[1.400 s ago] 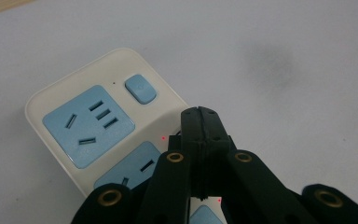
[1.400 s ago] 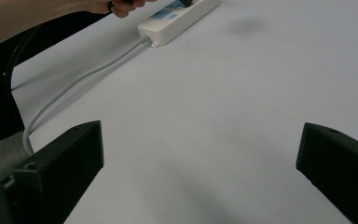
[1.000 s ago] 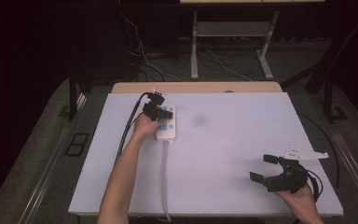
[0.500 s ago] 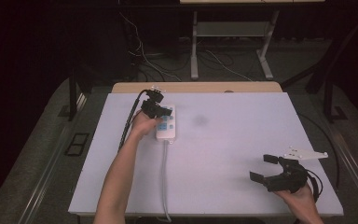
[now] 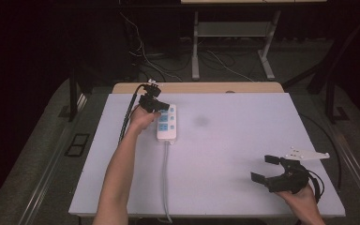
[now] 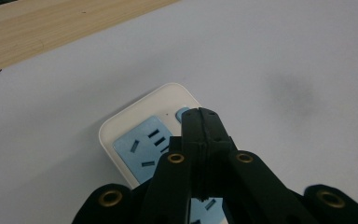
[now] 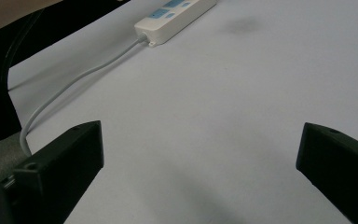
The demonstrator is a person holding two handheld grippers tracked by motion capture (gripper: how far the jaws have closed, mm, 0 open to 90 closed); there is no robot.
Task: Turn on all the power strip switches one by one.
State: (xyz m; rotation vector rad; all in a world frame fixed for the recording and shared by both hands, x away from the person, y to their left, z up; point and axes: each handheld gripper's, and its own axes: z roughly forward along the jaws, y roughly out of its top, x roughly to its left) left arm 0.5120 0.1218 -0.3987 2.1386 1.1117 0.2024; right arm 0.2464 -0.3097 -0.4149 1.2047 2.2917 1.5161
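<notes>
A white power strip [image 5: 166,123] with blue sockets lies on the white table, its far end to the back left. My left gripper [image 5: 161,108] hovers over that far end, jaws shut with nothing between them. In the left gripper view the closed tips of the left gripper [image 6: 203,119] sit right above the small blue switch on the power strip [image 6: 137,135]. My right gripper [image 5: 264,168] rests near the table's front right corner, jaws spread wide and empty. The right gripper view shows the right gripper [image 7: 200,154] over bare table, with the power strip [image 7: 175,16] far off.
The strip's grey cord [image 5: 165,183] runs toward the table's front edge and drops off it. A faint dark smudge [image 5: 200,121] marks the table to the right of the strip. A wooden board [image 5: 215,87] borders the table's far edge. Cables and a stand sit beyond.
My left hand has shifted slightly along the far end of the power strip. The right gripper has stayed where it was.
</notes>
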